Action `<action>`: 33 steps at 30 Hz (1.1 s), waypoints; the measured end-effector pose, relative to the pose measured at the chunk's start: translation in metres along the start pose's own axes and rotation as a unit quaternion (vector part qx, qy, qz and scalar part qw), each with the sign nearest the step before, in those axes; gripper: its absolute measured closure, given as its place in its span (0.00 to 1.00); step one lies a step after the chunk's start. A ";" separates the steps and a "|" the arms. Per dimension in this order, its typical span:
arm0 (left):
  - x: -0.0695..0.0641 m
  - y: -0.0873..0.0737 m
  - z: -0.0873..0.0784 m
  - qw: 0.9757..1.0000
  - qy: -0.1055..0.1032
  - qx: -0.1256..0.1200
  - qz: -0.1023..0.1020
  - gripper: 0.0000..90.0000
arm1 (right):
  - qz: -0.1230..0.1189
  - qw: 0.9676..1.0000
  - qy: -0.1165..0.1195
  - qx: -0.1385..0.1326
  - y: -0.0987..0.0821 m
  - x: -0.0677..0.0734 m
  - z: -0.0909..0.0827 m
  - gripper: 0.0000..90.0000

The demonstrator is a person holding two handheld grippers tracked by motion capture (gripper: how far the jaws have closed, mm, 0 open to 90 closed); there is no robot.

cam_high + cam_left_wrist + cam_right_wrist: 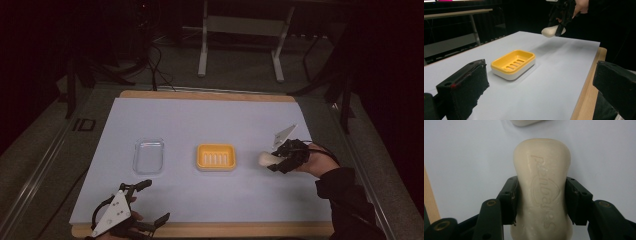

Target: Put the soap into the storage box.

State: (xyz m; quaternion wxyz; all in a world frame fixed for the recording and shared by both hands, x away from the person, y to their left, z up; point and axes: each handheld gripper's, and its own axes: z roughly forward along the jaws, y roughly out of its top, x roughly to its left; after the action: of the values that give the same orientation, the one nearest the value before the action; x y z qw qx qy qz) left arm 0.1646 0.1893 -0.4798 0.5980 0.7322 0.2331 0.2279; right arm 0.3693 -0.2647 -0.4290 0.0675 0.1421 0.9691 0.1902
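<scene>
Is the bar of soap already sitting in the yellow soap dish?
No, the yellow soap dish lies empty, while the bar of soap is held above the table by the right hand-held gripper.

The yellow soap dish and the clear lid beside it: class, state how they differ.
The yellow soap dish is opaque with drain slots in its floor; the clear lid is see-through and plain. The dish lies crosswise at the mat's middle; the lid lies lengthwise, to its left. Both are rounded rectangles, flat on the mat, untouched.

The bar of soap point(541, 192) bore an embossed brand word, too faint to read. The table edge point(83, 124) read "ID".
</scene>
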 end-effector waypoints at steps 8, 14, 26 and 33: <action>0.000 0.000 0.000 1.000 0.000 0.001 0.000 0.00 | -0.030 0.999 0.018 -0.003 0.015 0.003 -0.005 0.55; 0.000 0.000 0.000 1.000 0.000 0.001 0.000 0.00 | -0.060 0.998 0.026 -0.004 0.026 0.007 -0.005 0.55; 0.000 0.000 0.000 1.000 0.000 0.002 0.001 0.00 | -0.089 0.995 0.041 0.003 0.045 0.009 -0.002 0.55; -0.001 0.000 0.000 1.000 -0.001 0.002 0.001 0.00 | -0.107 0.993 0.050 0.016 0.055 0.011 0.001 0.55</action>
State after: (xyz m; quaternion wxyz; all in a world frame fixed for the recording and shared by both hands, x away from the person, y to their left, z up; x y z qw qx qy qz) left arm 0.1638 0.1891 -0.4800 0.5968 0.7338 0.2316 0.2275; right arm 0.3725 -0.2118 -0.4098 0.0363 0.0287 0.9839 0.1729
